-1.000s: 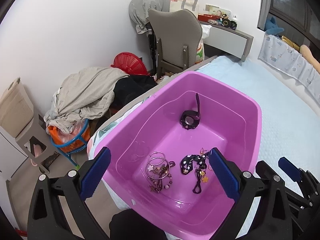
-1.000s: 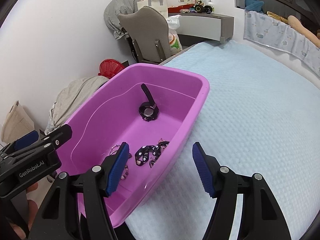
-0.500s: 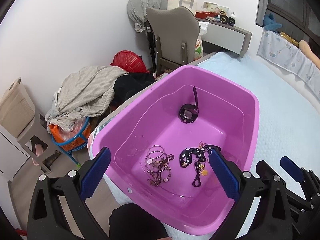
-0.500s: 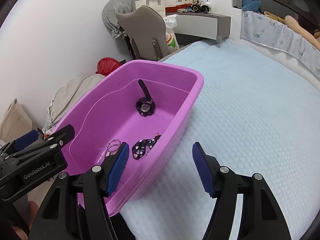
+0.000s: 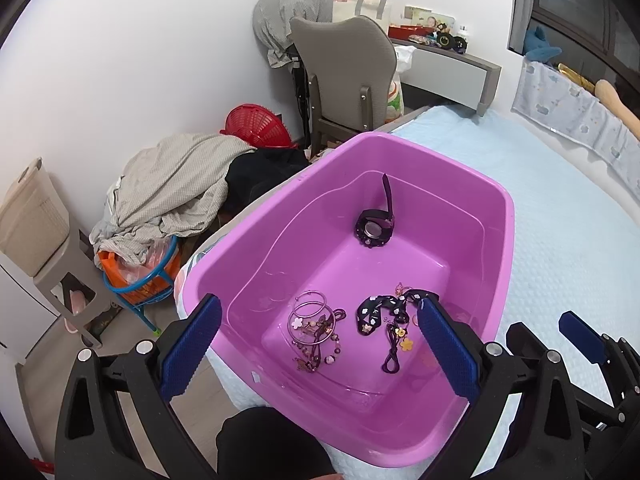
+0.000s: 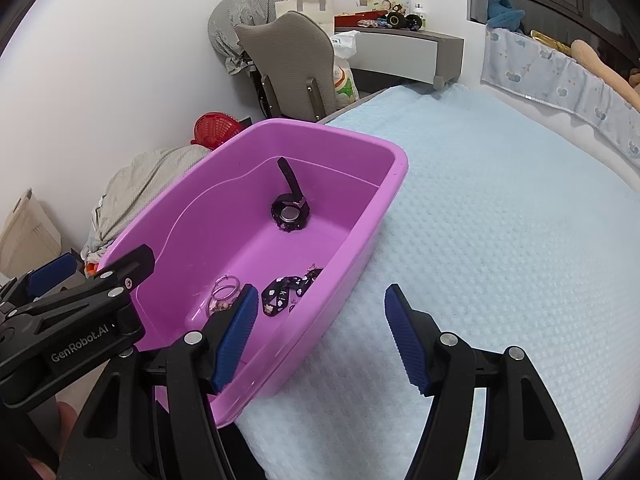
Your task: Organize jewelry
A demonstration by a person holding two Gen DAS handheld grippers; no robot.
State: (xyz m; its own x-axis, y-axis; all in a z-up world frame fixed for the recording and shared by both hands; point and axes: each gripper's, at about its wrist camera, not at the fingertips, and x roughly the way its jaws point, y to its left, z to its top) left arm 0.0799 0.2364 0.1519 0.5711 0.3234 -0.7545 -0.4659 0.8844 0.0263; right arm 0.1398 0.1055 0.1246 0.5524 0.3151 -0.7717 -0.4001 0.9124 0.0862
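Pale blue quilted bedding (image 6: 500,240) covered the bed on which a pink plastic tub (image 5: 506,264) sat, close to the bed's edge. Nearest the cameras, the left gripper (image 5: 320,344) hovered over the tub's near end with its blue-padded jaws spread wide and nothing between them but air; below and between those pads lay the jewelry on the tub floor. A cluster of thin hoop bangles and beaded charm strands (image 5: 314,330) rested toward the left pad, and a black flower-print band with a dark cord and small flower charms (image 5: 384,316) lay just beside the right pad, apart from both. The right gripper (image 6: 318,330) hung over the tub's right rim, jaws likewise parted and holding nothing, its left pad above the tub's interior near the bangles, its right pad above the bedding. Farther along the tub floor, well apart from both tools, a black wristwatch (image 5: 375,229) lay with its strap leaning up against the far wall. Beyond the bed stood a grey chair (image 5: 346,76), a red basket (image 5: 256,128), a heap of laundry (image 5: 172,188) and a desk (image 5: 452,68) against the white wall.
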